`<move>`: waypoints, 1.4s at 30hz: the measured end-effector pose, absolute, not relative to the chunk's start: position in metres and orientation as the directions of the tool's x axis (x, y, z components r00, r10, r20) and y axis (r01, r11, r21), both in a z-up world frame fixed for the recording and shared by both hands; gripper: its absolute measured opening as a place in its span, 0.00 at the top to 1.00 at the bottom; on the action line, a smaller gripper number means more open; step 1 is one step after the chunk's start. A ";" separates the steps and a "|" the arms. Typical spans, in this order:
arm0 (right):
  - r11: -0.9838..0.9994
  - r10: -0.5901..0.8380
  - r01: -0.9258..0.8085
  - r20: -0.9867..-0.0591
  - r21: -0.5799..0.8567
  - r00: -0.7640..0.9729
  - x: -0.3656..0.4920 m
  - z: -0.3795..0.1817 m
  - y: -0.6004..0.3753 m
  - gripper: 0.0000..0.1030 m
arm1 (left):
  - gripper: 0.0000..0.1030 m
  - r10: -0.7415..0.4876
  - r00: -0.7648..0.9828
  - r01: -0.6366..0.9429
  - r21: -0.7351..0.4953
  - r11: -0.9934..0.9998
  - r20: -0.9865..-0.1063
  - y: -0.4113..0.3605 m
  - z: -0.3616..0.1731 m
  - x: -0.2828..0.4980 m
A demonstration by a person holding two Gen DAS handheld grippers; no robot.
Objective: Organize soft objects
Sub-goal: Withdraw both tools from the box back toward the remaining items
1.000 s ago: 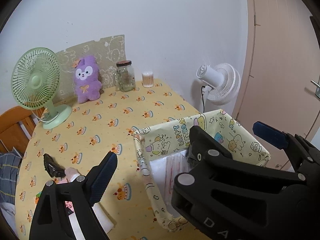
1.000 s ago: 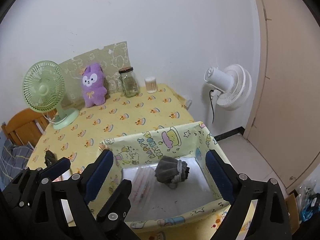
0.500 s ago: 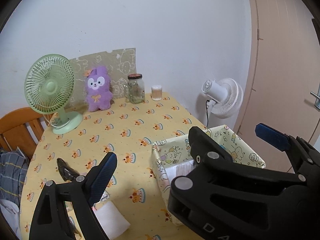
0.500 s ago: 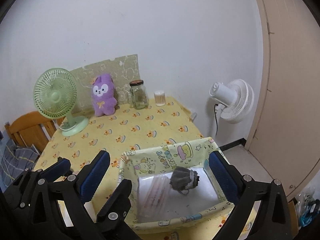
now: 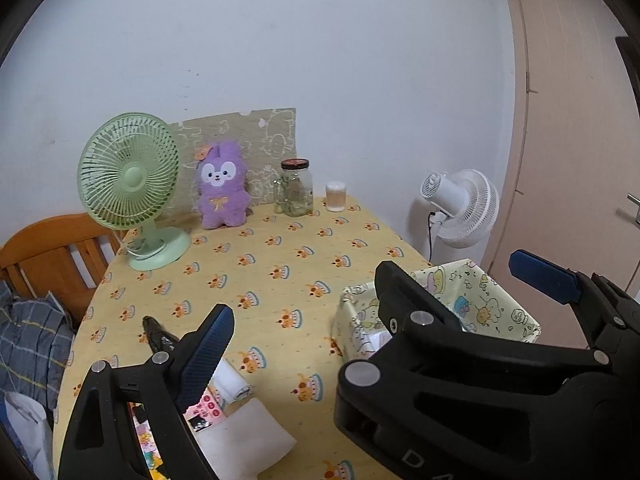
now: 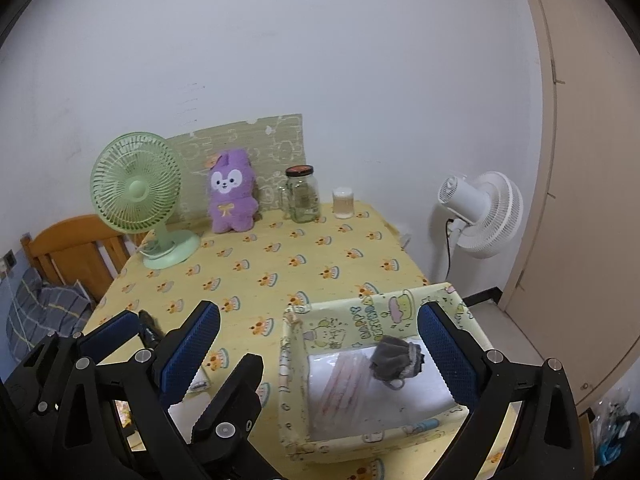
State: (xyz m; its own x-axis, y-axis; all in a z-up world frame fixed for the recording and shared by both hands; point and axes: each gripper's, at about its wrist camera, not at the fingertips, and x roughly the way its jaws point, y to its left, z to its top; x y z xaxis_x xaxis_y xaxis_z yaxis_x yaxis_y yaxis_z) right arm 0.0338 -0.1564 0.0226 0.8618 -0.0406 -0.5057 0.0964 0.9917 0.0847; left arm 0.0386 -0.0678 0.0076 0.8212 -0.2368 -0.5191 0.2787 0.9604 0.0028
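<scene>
A yellow-clothed table runs back to a white wall, its middle bare. A green fan, purple plush and jar line the far edge. The fabric bin sits at the near right corner, its wall close to the table's drop-off. The right gripper hangs open and empty above the bin — the grey soft bundle lies inside, between its fingers and below. The left gripper is open too, with the bin just right of its middle.
</scene>
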 end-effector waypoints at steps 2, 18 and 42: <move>0.993 -0.034 0.089 -0.505 0.084 0.862 0.034 0.023 -0.151 0.02 | 0.10 -0.232 0.823 0.271 0.001 0.962 -0.518 -0.063 0.007 0.037; 0.995 0.024 0.030 -0.501 0.099 0.865 0.033 0.019 -0.114 0.02 | 0.10 -0.174 0.840 0.204 0.002 0.979 -0.514 -0.026 0.002 0.032; 0.995 0.091 -0.053 -0.515 0.088 0.853 0.038 -0.018 -0.064 0.02 | 0.08 -0.094 0.839 0.115 0.005 0.993 -0.536 0.020 -0.034 0.028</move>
